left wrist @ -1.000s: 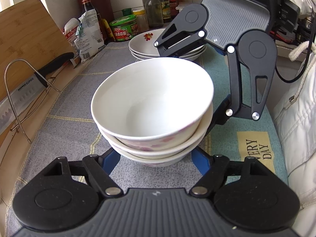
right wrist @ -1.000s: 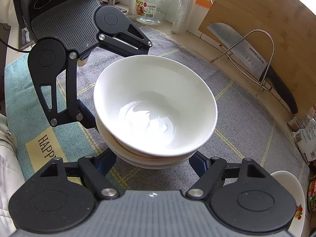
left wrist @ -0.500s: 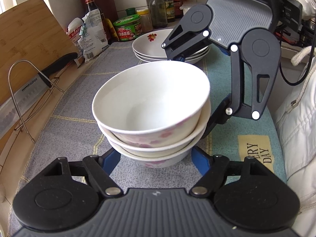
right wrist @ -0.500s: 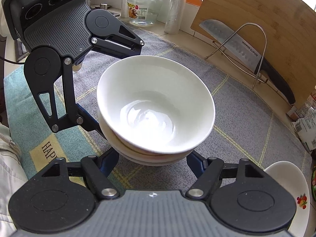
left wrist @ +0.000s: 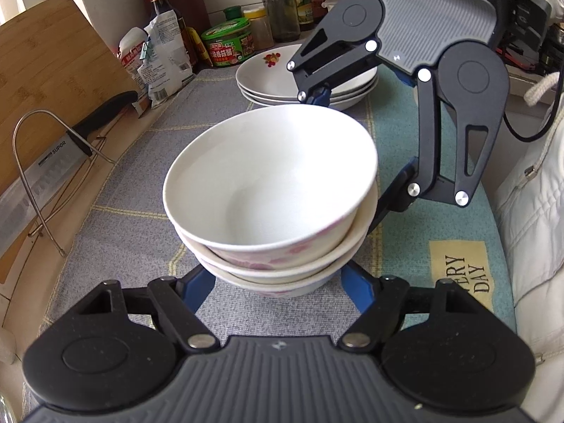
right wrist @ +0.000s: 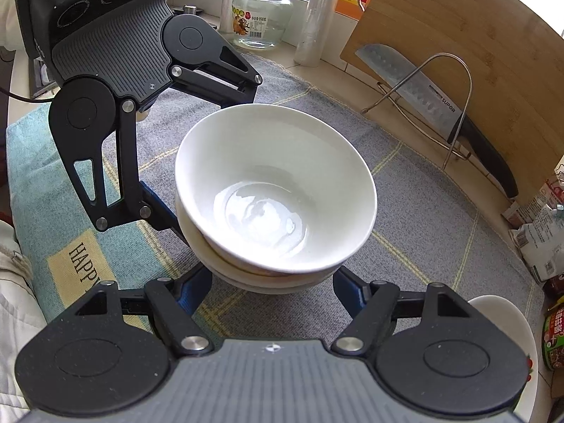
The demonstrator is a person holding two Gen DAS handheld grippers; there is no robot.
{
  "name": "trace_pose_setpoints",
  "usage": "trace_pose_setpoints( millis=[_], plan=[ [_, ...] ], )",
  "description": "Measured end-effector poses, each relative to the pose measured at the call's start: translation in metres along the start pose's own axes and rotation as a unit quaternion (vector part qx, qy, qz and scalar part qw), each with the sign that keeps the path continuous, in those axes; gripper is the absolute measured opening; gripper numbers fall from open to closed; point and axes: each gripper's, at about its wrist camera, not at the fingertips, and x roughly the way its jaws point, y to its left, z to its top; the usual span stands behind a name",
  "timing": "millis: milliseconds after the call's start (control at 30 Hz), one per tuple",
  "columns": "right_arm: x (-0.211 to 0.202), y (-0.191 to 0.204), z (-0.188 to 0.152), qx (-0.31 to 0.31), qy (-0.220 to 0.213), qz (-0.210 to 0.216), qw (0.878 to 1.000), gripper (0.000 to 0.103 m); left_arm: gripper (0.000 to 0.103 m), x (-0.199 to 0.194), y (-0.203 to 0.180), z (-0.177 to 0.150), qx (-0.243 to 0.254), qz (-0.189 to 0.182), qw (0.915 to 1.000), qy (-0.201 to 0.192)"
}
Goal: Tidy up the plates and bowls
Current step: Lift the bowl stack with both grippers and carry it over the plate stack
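Three white bowls with pink flowers sit stacked (left wrist: 271,190) (right wrist: 268,190) on a grey checked mat (left wrist: 123,218). My left gripper (left wrist: 276,280) has its blue fingers (left wrist: 197,289) pressed on both sides of the bottom bowl. From the opposite side, my right gripper (right wrist: 273,285) clamps the same stack with its blue fingers (right wrist: 349,292). Each view shows the other gripper across the stack: the right gripper (left wrist: 352,148), the left gripper (right wrist: 204,155). A pile of white plates (left wrist: 275,74) with a fruit print stands beyond the bowls; the right wrist view shows one edge of the plates (right wrist: 500,317).
A bamboo cutting board (left wrist: 53,70) and a cleaver (left wrist: 53,155) on a wire rack stand along one side of the mat. Sauce bottles, a green tub (left wrist: 229,44) and packets crowd behind the plates. A glass jar (right wrist: 262,17) stands at the far end. A white padded garment (left wrist: 528,229) borders the counter.
The right gripper's fingers have drawn in slightly against the bowl stack. Both hands and the stack stay where they were.
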Motion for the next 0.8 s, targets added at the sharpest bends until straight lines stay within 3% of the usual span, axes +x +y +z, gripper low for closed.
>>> trace_pose_setpoints(
  millis=[300, 500, 800],
  plan=[
    [0.009, -0.013, 0.002, -0.009, -0.006, 0.034, 0.999, 0.088, 0.081, 0.003, 0.001, -0.001, 0.024, -0.001, 0.9997, -0.001],
    [0.012, -0.018, 0.004, -0.002, -0.004, 0.053, 0.999, 0.088, 0.081, 0.004, 0.002, -0.002, 0.033, -0.005, 0.9994, -0.002],
    [0.004, -0.014, 0.001, 0.006, -0.005, 0.041, 0.999, 0.088, 0.081, 0.002, 0.000, 0.003, 0.040, -0.007, 0.9992, 0.001]
  ],
)
